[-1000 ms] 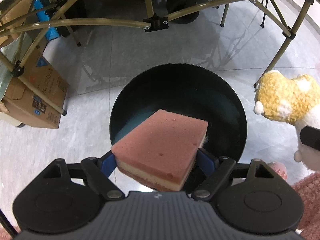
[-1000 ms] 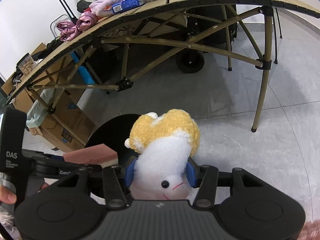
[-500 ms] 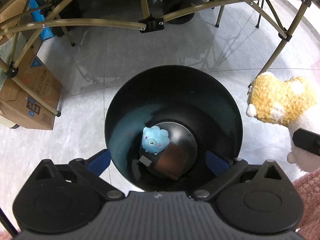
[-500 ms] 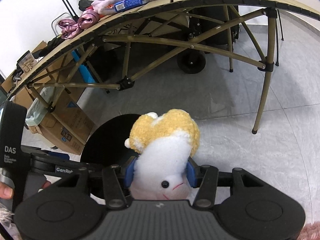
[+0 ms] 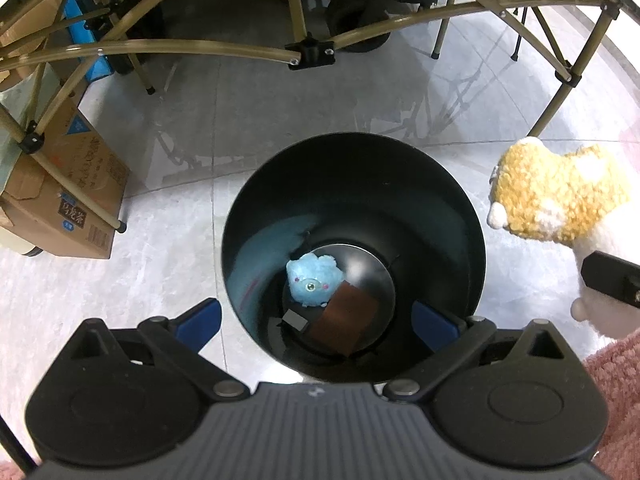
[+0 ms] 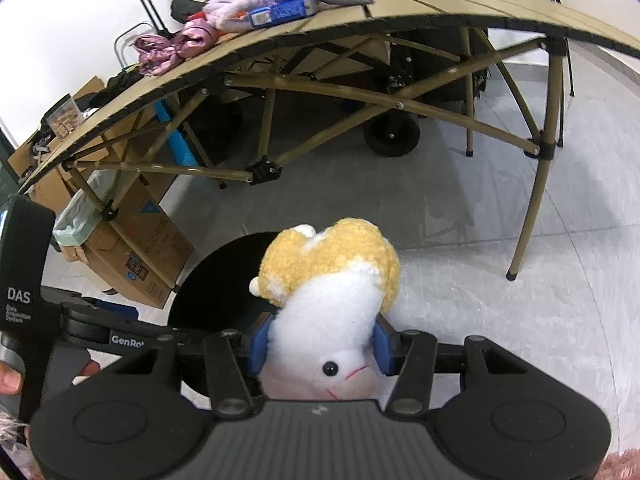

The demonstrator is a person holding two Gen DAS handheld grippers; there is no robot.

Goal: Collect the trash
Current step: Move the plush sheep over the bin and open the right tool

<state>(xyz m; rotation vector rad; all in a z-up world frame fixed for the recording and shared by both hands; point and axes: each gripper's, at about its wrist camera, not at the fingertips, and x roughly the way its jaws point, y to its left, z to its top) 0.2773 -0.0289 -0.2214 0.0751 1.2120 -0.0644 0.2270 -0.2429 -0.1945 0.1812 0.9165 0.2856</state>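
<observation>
both blue fingers (image 5: 200, 318) of the left gripper (image 5: 316, 322) are spread wide with nothing between them, held over the mouth of the black bin (image 5: 460, 208). one finger sits to each side of the rim. down at the bottom of the bin lie a pink sponge (image 5: 344, 324) and a small blue plush toy (image 5: 314, 282), touching each other, with a small grey piece (image 5: 295, 319) just beside them.

the right gripper (image 6: 318, 344) has its blue pads (image 6: 258, 344) pressed in against the white body of a plush toy with a yellow fuzzy top (image 6: 328, 288), which it holds upright, the face toward the camera. in the left wrist view this toy (image 5: 560, 196) hangs to the right of the bin, outside the rim, apart from it. in the right wrist view the bin (image 6: 224, 280) shows as a dark round shape behind and to the left of the toy, partly hidden by it and by the left gripper's body.

the bin stands on a grey tiled floor (image 5: 280, 120). behind it a folding table with tan slats and crossed legs (image 6: 440, 4) spans the room, with clothes and a blue packet (image 6: 280, 12) on top. a cardboard box (image 5: 72, 196) rests on the floor under its left end, near the bin. a black wheeled cart (image 6: 396, 132) stands beyond the table. pink fuzzy fabric (image 5: 616, 372) shows at the lower right edge.
</observation>
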